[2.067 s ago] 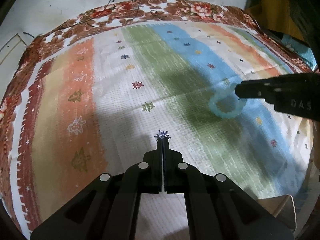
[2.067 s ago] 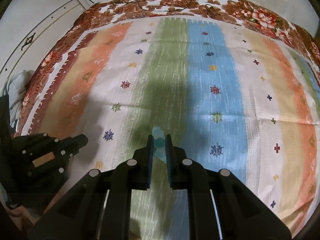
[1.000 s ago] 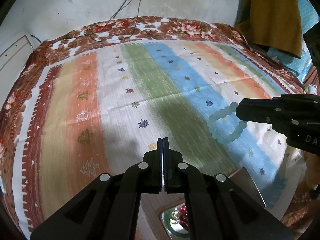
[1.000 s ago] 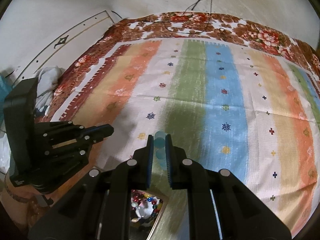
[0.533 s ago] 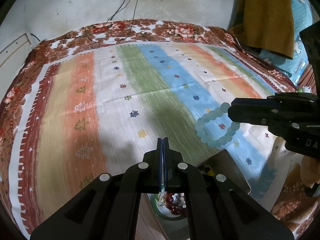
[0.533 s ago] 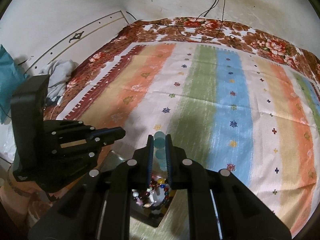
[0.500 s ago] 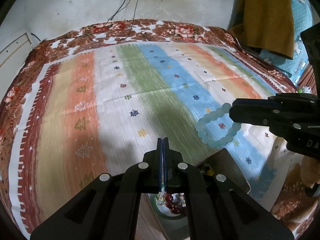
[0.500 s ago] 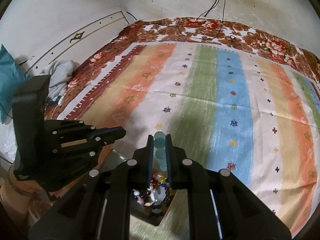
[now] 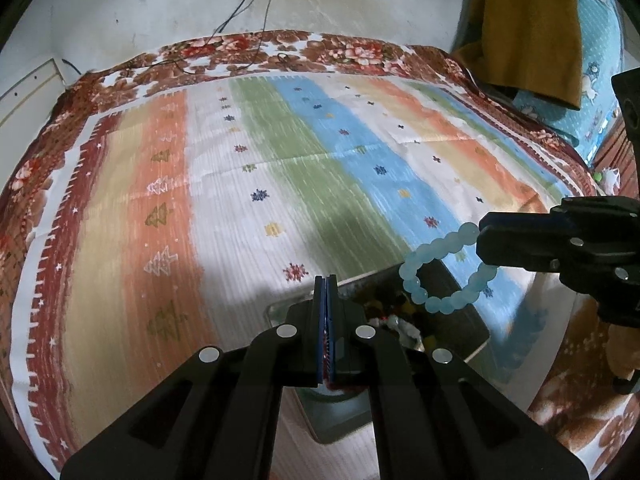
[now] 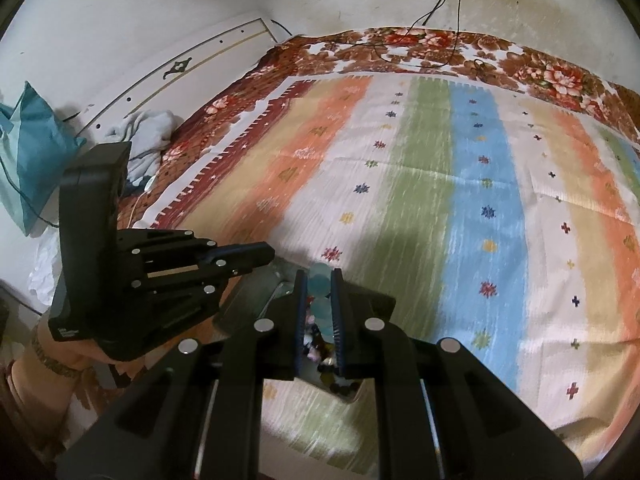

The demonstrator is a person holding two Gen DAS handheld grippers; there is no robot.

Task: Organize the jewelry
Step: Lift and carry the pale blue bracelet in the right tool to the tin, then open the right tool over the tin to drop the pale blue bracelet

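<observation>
My right gripper is shut on a pale blue bead bracelet. In the left wrist view the bracelet hangs as a loop from the right gripper, above the far right corner of a grey metal jewelry box. The box holds several coloured beads and trinkets, also seen under the right fingers. My left gripper is shut and empty, above the box's left part. It also shows in the right wrist view, left of the bracelet.
A striped bedspread with a brown floral border covers the bed. A mustard cloth and a blue pillow lie at the far right. A teal bag and bundled clothes sit left of the bed. Cables hang on the wall.
Both grippers have drawn back toward the near edge of the bed. The jewelry box has come further into view. The bracelet now hangs over the box's corner, still held.
</observation>
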